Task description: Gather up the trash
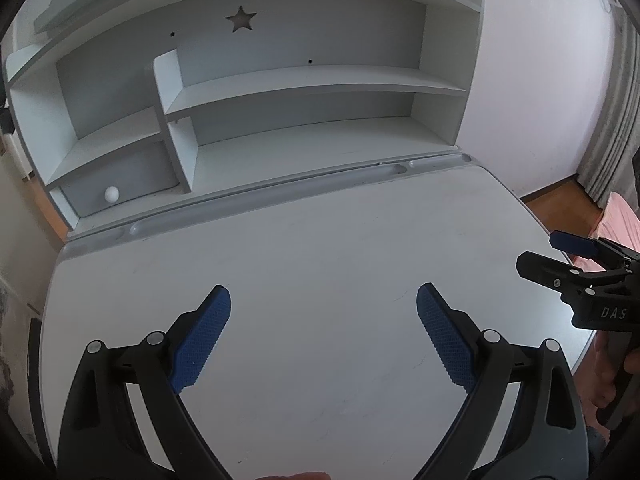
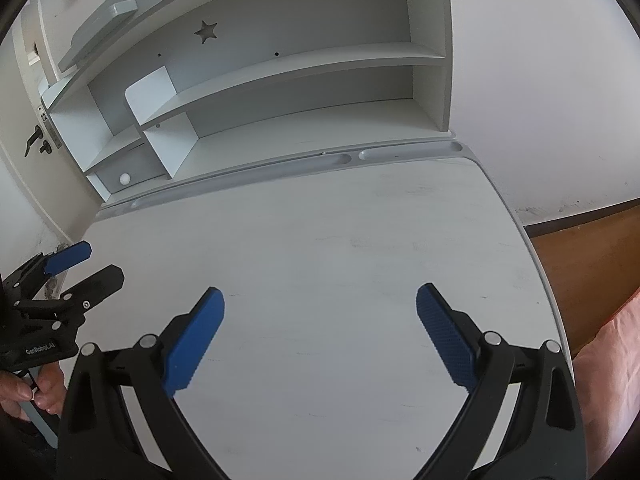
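The right hand-held gripper (image 1: 560, 258) is cut off by the left view's edge.

Desk top (image 1: 320, 248): smooth white laminate look, faint scuffs and hairline scratches, soft sheen toward near right corner. Pen groove (image 1: 256, 196) along desk's far edge: grey moulded plastic, matt. Shelf unit (image 1: 304, 80) behind desk: matt pale painted board. Knob (image 1: 111, 193) in shelf unit's lower left: glossy white. Left gripper (image 1: 323, 334): black matt plastic, silver metal pins; pads (image 1: 202, 344) blue rubber, knurled. Floor (image 2: 580, 264) right of desk: brown wood, satin.
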### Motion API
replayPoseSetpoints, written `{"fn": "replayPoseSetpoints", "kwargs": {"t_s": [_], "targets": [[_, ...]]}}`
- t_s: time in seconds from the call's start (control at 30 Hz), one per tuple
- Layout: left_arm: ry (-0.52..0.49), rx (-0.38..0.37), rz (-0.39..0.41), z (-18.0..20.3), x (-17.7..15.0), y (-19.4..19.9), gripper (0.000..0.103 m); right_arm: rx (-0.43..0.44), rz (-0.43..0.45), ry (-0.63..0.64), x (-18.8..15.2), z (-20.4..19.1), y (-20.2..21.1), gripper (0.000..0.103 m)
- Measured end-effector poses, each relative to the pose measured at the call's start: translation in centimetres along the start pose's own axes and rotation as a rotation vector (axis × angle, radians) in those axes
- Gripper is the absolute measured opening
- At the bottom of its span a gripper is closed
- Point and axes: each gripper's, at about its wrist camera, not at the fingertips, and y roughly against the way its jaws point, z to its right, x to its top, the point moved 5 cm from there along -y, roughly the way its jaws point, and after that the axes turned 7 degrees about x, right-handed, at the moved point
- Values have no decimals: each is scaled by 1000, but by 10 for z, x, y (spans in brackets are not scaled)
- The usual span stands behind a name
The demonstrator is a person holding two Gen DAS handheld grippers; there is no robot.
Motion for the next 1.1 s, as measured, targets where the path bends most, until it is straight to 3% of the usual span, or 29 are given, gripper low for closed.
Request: {"fn": "replayPoseSetpoints", "kwargs": {"t_s": [1.1], "targets": [[-37,-13,12,12,6,3,91,-3,1,-6,0,4,5,93]]}}
